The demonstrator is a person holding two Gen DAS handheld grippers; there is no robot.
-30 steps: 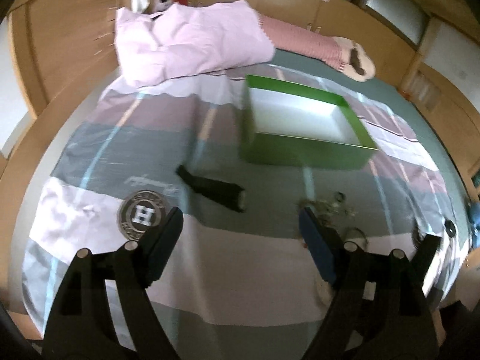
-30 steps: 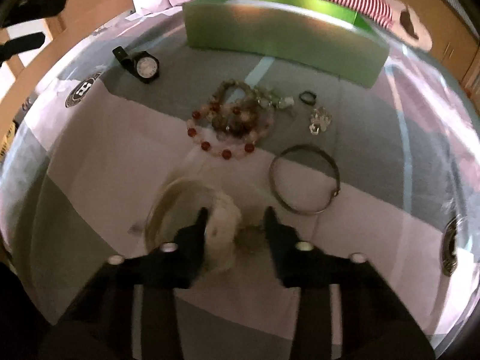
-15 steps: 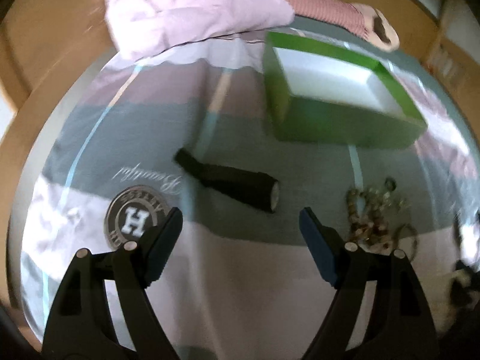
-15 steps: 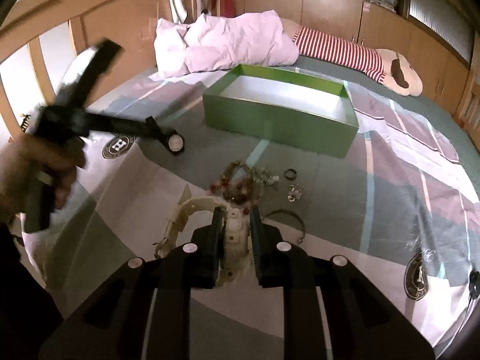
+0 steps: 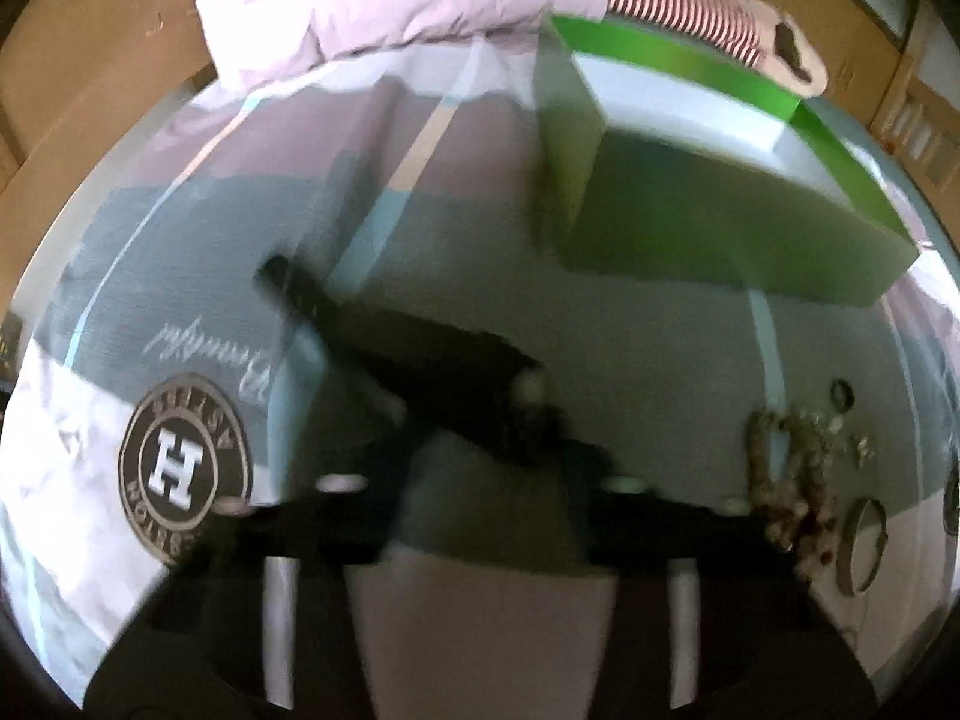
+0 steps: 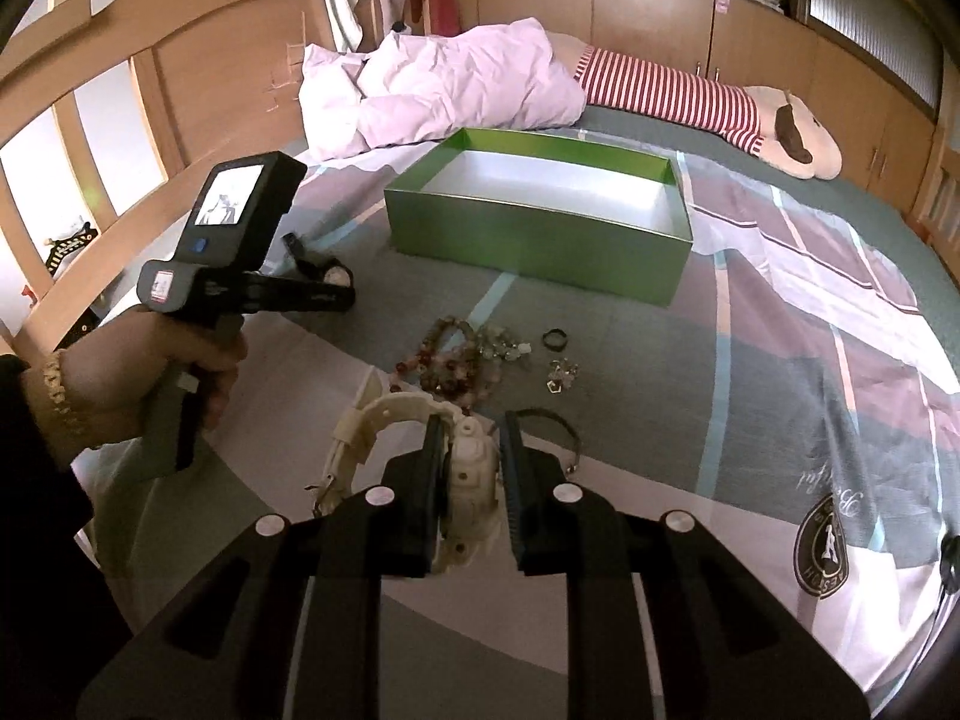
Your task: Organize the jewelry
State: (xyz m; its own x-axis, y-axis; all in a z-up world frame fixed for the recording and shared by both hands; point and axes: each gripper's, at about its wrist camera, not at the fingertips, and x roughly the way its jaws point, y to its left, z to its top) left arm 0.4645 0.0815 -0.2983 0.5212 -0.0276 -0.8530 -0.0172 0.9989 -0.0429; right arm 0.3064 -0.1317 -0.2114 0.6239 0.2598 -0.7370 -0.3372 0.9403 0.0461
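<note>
My right gripper (image 6: 471,450) is shut on a white watch (image 6: 468,474) and holds it above the bed sheet. A black watch (image 5: 432,372) lies on the sheet; it also shows in the right wrist view (image 6: 321,267). My left gripper (image 5: 498,468) is low over it with its fingers spread either side, blurred; it shows in the right wrist view (image 6: 336,297), held by a hand. An open green box (image 6: 540,222) stands beyond, also in the left wrist view (image 5: 720,192). Bead bracelets (image 6: 456,360) lie in a heap.
A small black ring (image 6: 555,338), a silver charm (image 6: 561,375) and a thin bangle (image 6: 555,426) lie by the beads. A pink duvet (image 6: 444,90) and a striped plush toy (image 6: 690,96) lie at the bed's far end. Wooden bed rails (image 6: 90,138) stand on the left.
My right gripper shut on the white watch and lifted it off the sheet. My left gripper moved forward and down onto the black watch.
</note>
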